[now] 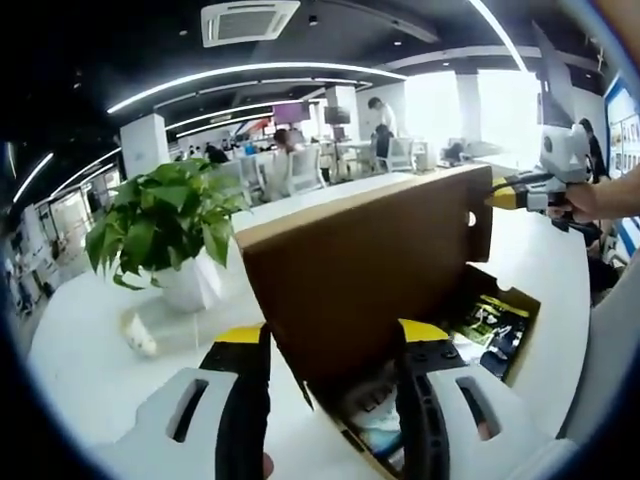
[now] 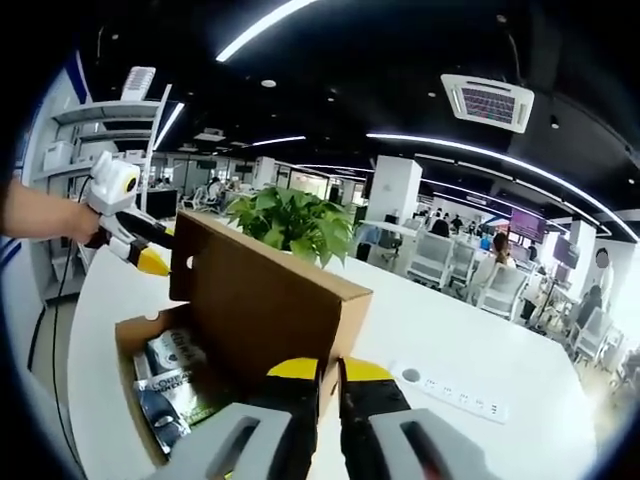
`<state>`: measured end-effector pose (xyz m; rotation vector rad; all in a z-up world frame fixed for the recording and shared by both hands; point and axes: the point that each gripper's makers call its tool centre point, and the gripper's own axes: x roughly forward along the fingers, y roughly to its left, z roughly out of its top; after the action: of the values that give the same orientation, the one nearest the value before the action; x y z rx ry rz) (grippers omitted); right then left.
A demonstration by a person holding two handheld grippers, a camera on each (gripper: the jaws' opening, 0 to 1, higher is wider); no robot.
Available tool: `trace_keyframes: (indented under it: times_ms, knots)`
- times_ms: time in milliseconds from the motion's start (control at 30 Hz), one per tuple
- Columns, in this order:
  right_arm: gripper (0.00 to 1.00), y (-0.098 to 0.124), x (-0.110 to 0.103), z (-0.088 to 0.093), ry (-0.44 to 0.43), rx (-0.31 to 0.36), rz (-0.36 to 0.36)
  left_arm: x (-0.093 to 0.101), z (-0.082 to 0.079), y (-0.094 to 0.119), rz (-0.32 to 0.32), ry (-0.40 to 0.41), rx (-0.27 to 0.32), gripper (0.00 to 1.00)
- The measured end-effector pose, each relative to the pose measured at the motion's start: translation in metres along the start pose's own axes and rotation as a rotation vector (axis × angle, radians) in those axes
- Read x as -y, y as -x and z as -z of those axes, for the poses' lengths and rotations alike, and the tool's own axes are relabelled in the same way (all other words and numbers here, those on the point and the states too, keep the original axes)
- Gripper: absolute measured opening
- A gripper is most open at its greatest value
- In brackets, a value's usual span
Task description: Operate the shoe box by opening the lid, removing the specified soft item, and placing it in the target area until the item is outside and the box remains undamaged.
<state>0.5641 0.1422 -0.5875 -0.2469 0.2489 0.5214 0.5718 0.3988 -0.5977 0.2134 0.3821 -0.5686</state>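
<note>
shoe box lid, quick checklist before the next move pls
1. Lid raised off the shoe box: ok.
2. Right gripper pinching the lid's edge: ok, jaws nearly closed on it.
3. Left gripper gripping the lid: cannot tell, jaws stand wide either side of it.
4. Contents exposed for reaching: ok.
5. Which piece is the soft item: cannot tell.
6. Bare table space for placing: ok.

Each gripper, left (image 1: 333, 375) and right (image 2: 328, 400), has black jaws capped in yellow, on a pale grey, perhaps white, slotted body.
</note>
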Motion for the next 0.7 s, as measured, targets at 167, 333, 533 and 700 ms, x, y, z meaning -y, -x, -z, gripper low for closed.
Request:
trace_keyframes:
  times_ms: [167,333,533,700]
  knots:
    - [0.0,-0.002,0.002,0.0,0.008,-0.002,0.01,-0.005,0.0,-0.002,-0.005,0.012,0.004,0.41]
    - [0.0,-0.002,0.002,0.0,0.012,-0.002,0.009,-0.005,0.001,-0.004,-0.018,0.01,-0.001,0.38]
    - [0.0,-0.002,0.001,-0.001,0.014,-0.002,0.011,-0.01,0.01,-0.005,-0.052,0.023,-0.025,0.34]
    - [0.0,-0.002,0.001,-0.002,0.018,-0.002,0.011,-0.013,0.02,-0.005,-0.069,0.026,-0.044,0.33]
